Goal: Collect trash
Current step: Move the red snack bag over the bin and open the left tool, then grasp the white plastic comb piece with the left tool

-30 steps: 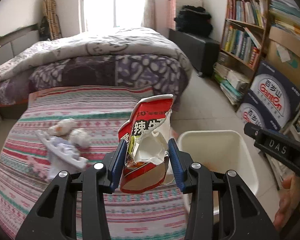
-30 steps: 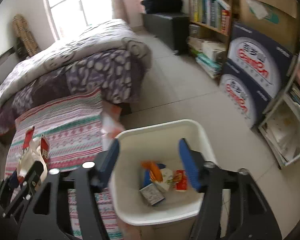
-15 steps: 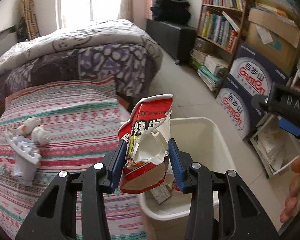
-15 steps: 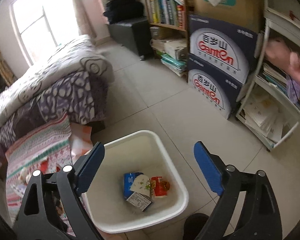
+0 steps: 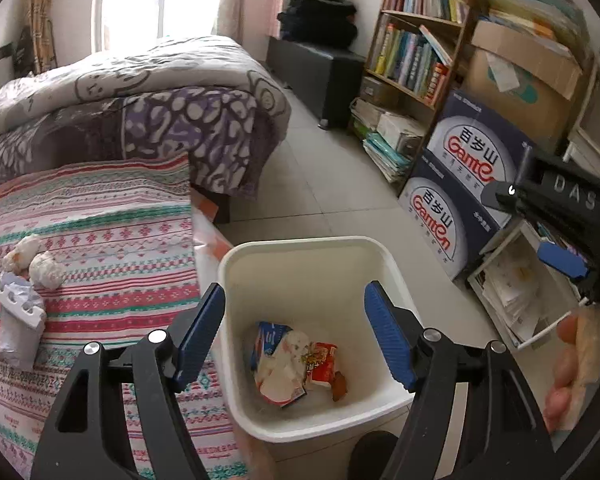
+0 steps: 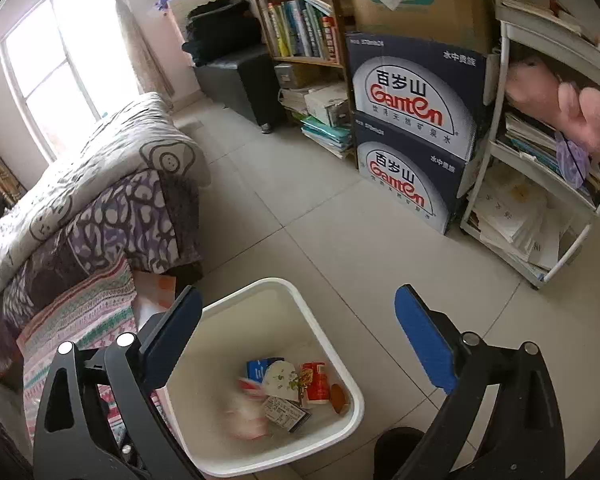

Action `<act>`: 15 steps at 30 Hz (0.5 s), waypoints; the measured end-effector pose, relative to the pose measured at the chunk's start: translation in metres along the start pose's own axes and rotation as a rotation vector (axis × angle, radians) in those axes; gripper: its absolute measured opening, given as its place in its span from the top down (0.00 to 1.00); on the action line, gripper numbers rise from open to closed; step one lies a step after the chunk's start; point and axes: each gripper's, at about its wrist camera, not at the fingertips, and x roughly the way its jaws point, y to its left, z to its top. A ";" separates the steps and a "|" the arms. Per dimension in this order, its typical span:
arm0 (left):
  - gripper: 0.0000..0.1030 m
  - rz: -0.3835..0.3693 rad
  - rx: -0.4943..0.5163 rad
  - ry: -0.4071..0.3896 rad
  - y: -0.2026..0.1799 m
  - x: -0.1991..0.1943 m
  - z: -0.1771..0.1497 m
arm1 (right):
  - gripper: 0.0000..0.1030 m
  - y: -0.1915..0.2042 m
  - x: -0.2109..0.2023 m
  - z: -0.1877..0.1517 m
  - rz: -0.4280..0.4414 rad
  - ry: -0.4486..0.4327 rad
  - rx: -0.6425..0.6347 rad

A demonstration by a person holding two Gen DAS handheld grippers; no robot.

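Observation:
A white trash bin (image 5: 236, 264) stands on the tiled floor beside the bed and shows in the right wrist view (image 6: 300, 300) too. Several wrappers lie in it, among them the torn red snack packet (image 5: 278, 376), seen blurred in the right wrist view (image 6: 244, 412). My left gripper (image 5: 296, 336) is open and empty above the bin. My right gripper (image 6: 296, 344) is open and empty, above the bin's right side. More trash lies on the striped bedcover: crumpled tissues (image 5: 34, 258) and a white plastic tray (image 5: 14, 300).
The bed with a striped cover (image 5: 100, 240) and a patterned quilt (image 5: 140, 92) is on the left. Blue Ganten boxes (image 6: 412, 132), a bookshelf (image 5: 412, 52) and a white rack of papers (image 6: 540, 184) line the right. Tiled floor (image 6: 320, 208) lies between them.
My left gripper swung right from the bed to over the bin, opened and let go of the red snack packet, which now lies in the bin. My right gripper drew back.

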 end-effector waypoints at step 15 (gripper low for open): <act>0.23 0.277 -0.145 0.032 0.097 -0.020 -0.008 | 0.07 0.075 0.001 -0.031 0.054 0.041 -0.162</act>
